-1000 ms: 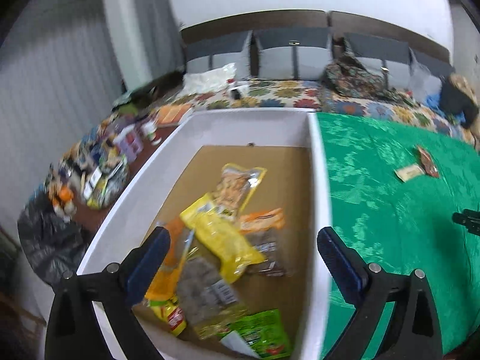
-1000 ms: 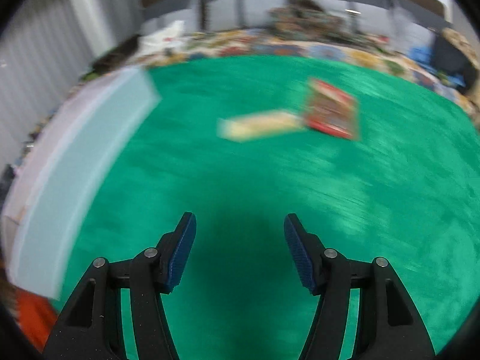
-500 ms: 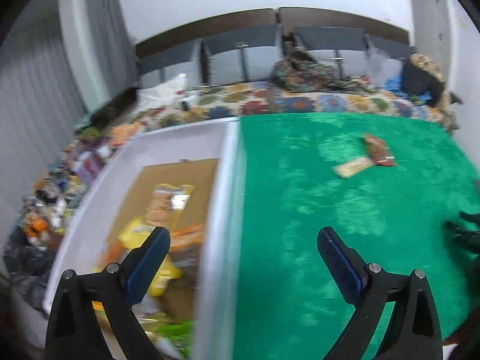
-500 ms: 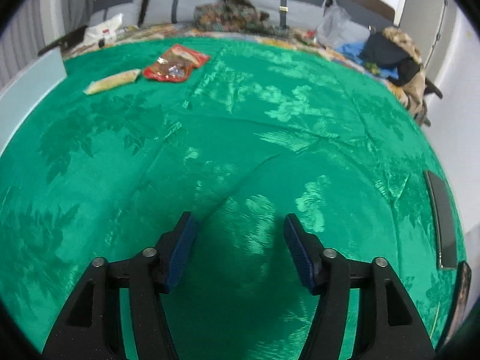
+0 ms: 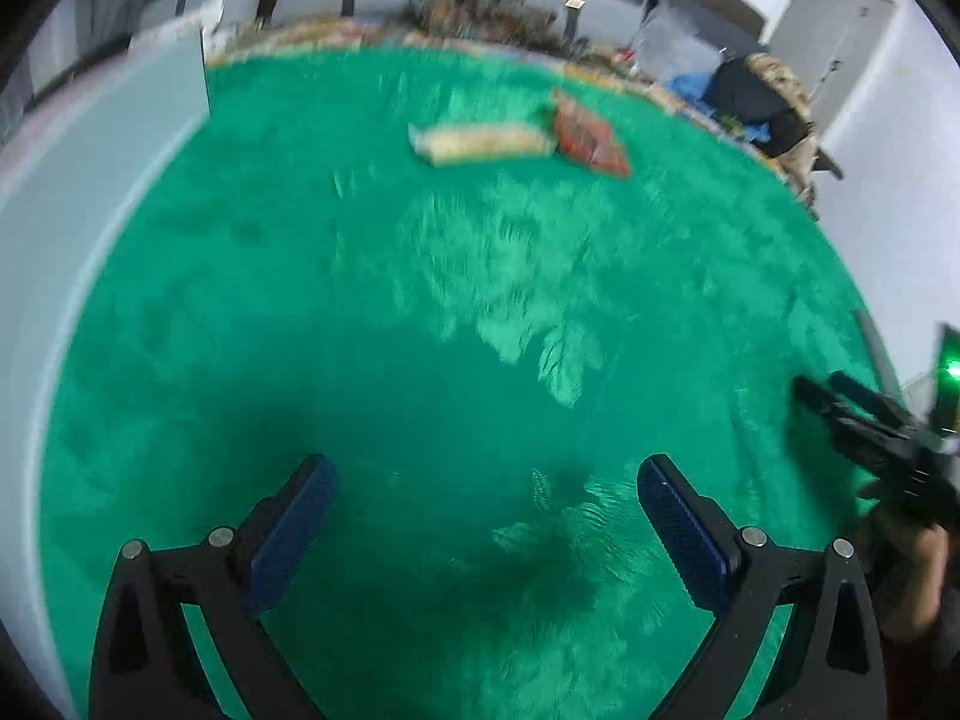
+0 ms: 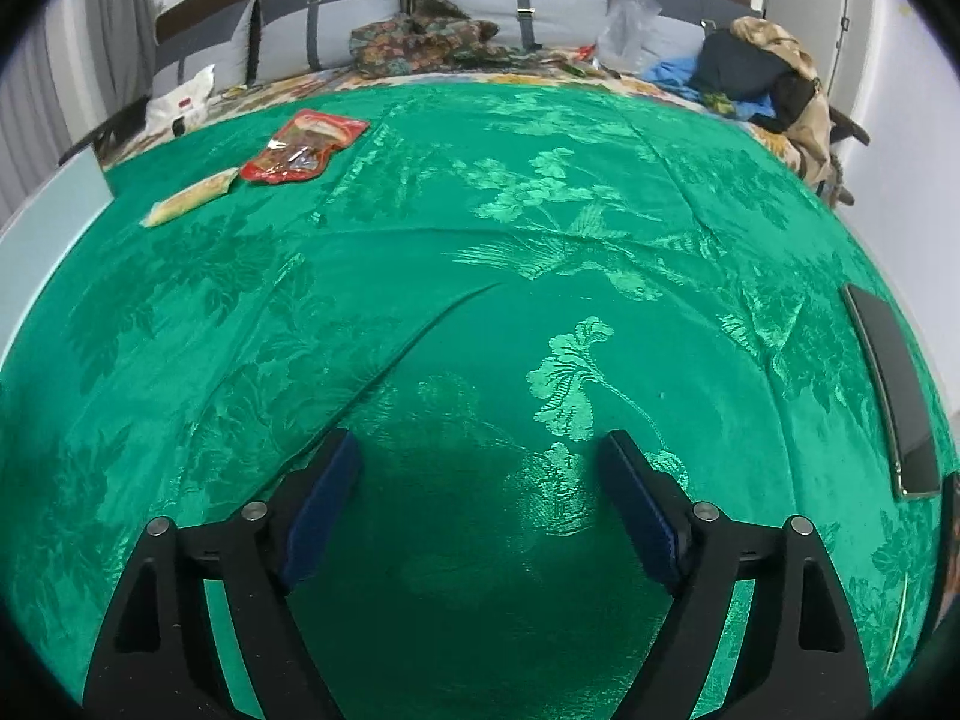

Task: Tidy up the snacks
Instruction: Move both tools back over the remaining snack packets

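The right claw [image 6: 480, 480], jaws opening and empty, hangs over a green bedspread [image 6: 540, 240]; far left, a red snack pouch [image 6: 303, 147] touches a pale packet [image 6: 191, 197].

Both cameras ride on hand-held grippers and look forward and steeply down along their fingers at a green cloth [image 6: 540, 228], close above it. In the left wrist view the left gripper [image 5: 483, 516] fills the bottom of the frame; a white box wall [image 5: 90, 228] runs up the left edge, and the right gripper [image 5: 870, 438] enters at the right edge. The picture is blurred. The right wrist view is sharp, with its own gripper [image 6: 480, 492] at the bottom. Both views share the cloth, a pale packet [image 6: 189, 198] and a red packet [image 6: 303, 147] toward the top, and the cushions [image 6: 540, 12] beyond.
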Tool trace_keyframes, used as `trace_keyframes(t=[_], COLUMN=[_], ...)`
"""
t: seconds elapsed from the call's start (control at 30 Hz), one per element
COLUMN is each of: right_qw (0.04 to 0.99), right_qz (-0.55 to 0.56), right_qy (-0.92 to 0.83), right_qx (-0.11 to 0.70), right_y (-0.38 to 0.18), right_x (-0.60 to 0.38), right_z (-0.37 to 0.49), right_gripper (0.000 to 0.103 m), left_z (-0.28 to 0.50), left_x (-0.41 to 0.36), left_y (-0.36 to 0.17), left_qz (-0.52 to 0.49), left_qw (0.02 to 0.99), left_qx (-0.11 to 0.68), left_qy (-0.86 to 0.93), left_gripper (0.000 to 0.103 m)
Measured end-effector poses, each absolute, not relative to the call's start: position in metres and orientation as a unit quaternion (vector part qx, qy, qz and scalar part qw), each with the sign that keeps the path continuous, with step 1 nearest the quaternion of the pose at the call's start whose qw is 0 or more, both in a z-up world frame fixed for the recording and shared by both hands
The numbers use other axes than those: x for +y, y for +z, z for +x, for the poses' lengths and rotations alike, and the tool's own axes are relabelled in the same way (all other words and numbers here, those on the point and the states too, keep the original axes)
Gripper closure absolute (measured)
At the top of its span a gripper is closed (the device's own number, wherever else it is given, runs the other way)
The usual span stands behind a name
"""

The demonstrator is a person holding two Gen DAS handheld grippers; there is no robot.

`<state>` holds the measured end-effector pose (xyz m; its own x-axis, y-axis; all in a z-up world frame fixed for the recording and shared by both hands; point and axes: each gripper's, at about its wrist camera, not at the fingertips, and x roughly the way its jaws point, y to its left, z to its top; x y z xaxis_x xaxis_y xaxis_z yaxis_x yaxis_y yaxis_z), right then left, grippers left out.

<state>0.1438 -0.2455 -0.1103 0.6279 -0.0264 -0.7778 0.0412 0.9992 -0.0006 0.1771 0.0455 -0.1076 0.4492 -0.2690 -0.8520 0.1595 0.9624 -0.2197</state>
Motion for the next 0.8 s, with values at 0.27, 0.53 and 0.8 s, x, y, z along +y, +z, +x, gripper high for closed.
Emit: trace_keyframes(t=[0.27,0.53,0.8], right_qw=[0.902,0.902,0.902], right_qz=[0.009,0.009,0.009], right_qy=[-0.018,-0.018,-0.018], right_qx=[0.431,0.431,0.431], right_y=[-0.111,-0.110,-0.111], right_x=[-0.246,-0.246,-0.246], right_z=[0.144,0.144,0.143], right_gripper=[0.017,0.017,0.017], left_z=[0.176,0.165,0.167], left_x=[0.002,0.008,0.015], left_y=[-0.120,-0.118,-0.121], left_qz=[0.050,0.048,0.048], left_qw=[0.871,0.877,0.879], left_qx=[0.478,0.468,0.463], left_qy=[-0.102,-0.099,-0.100], left_gripper=[0.000,0.000,0.000])
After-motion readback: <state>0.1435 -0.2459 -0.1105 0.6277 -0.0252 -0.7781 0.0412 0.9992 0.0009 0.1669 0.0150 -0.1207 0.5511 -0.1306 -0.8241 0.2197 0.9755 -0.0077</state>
